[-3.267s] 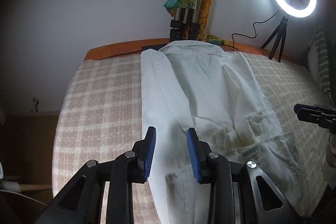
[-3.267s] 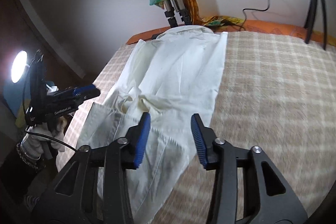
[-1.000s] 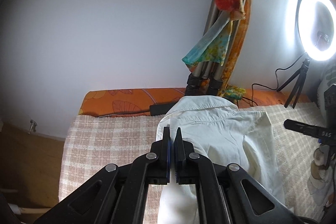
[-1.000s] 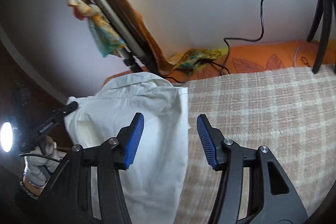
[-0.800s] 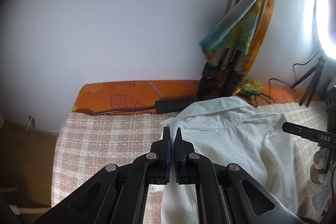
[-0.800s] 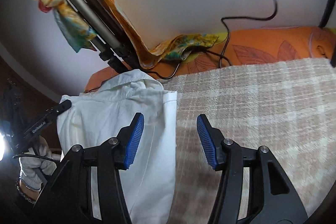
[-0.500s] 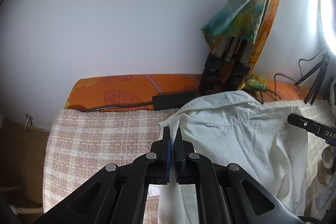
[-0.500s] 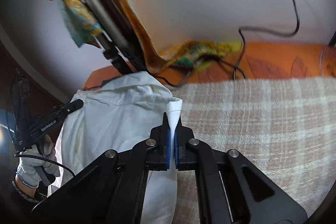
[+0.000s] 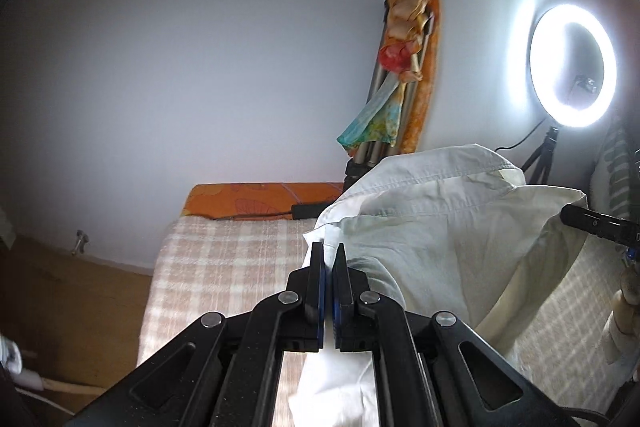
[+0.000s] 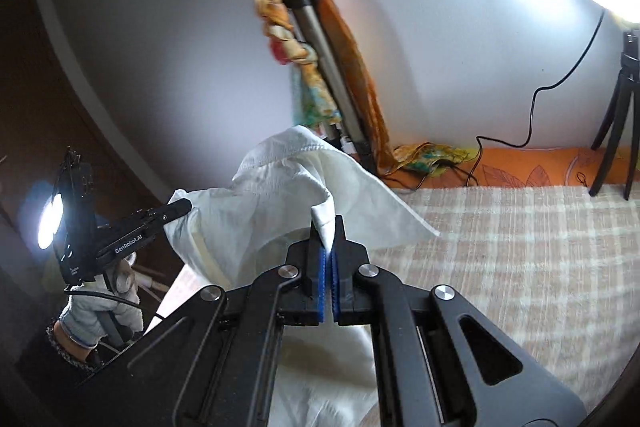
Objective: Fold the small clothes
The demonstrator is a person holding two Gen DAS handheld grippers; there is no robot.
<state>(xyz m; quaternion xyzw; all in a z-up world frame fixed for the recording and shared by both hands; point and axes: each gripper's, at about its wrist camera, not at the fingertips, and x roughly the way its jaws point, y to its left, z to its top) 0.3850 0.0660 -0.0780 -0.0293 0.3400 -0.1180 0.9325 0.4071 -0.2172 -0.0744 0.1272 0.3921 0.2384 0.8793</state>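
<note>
Risk: each grip takes only a thin edge of the white shirt [image 9: 440, 227], so a corner could slip free if the 2 hands pull apart or rise unevenly; the hanging body could also bunch on landing and spoil the fold. Left gripper [image 9: 329, 259], lower centre of its view, is clamped on 1 shoulder corner. Right gripper [image 10: 327, 239] is likewise pinched tight on the other corner. The shirt hangs raised above the checked blanket [image 10: 520, 247], collar uppermost.
</note>
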